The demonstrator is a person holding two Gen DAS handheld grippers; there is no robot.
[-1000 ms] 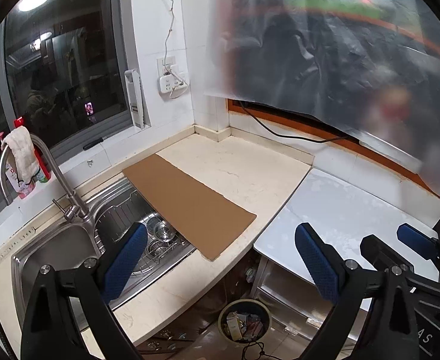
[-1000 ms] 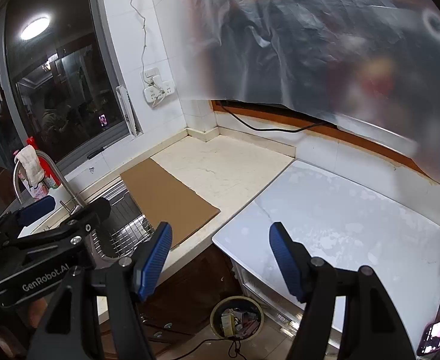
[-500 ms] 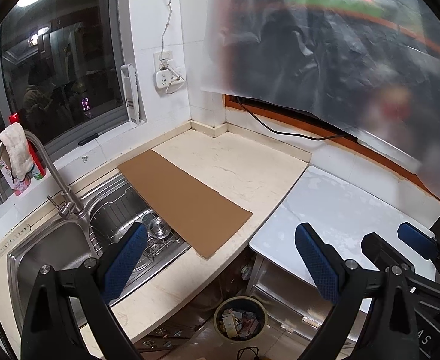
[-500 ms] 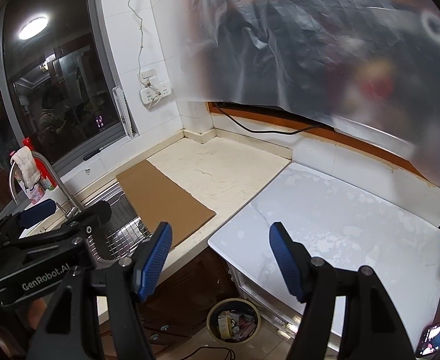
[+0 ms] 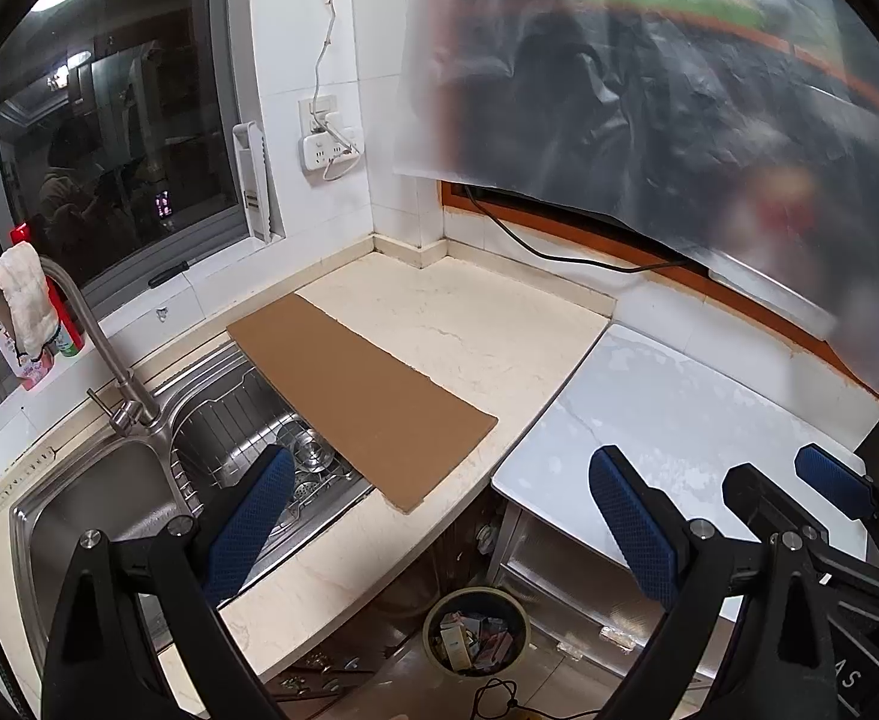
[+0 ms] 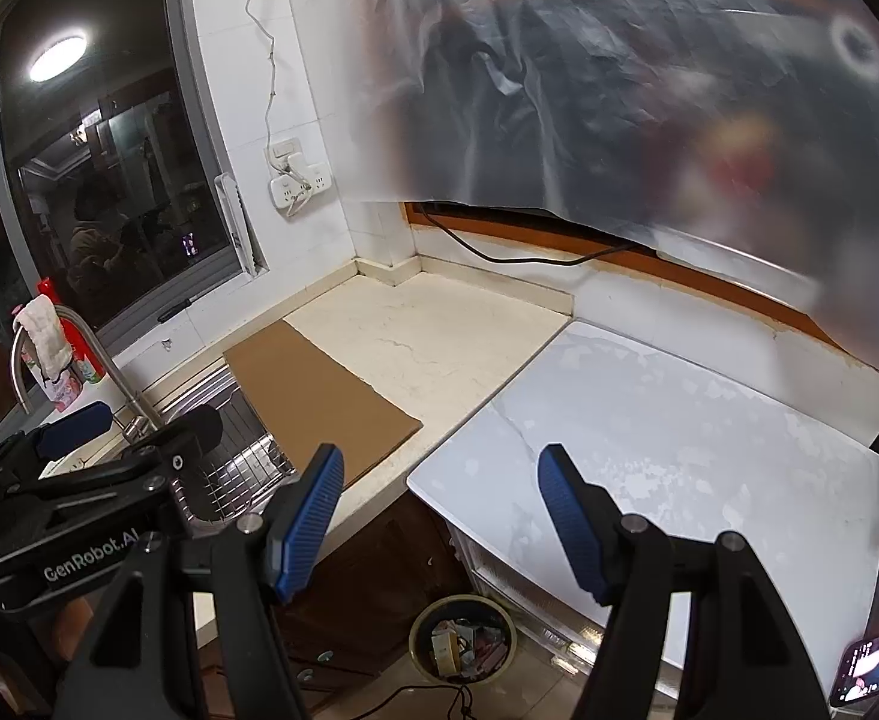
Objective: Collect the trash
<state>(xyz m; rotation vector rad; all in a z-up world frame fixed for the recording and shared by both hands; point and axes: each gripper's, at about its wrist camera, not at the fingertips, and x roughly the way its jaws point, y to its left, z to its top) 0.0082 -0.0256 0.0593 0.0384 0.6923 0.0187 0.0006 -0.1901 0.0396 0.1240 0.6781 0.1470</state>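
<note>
A round trash bin [image 5: 475, 636] [image 6: 460, 639] stands on the floor under the counter edge, with packaging scraps inside. A flat brown cardboard sheet [image 5: 361, 396] [image 6: 313, 396] lies on the beige counter, with one end over the sink. My left gripper [image 5: 439, 456] hangs open above the counter's front edge, nothing between its blue pads. My right gripper [image 6: 439, 456] is open too, empty, over the gap between the counter and the white slab. Each gripper also shows in the other view: the right gripper [image 5: 793, 480] at the right edge, the left gripper [image 6: 139, 426] at the left.
A steel double sink [image 5: 97, 498] with a faucet [image 5: 79, 330] and a dish rack sits at the left. A white slab [image 6: 679, 450] covers the lower unit on the right. A plastic sheet [image 5: 679, 90] hangs over the back wall. A lit phone [image 6: 871, 660] lies at the slab's near corner.
</note>
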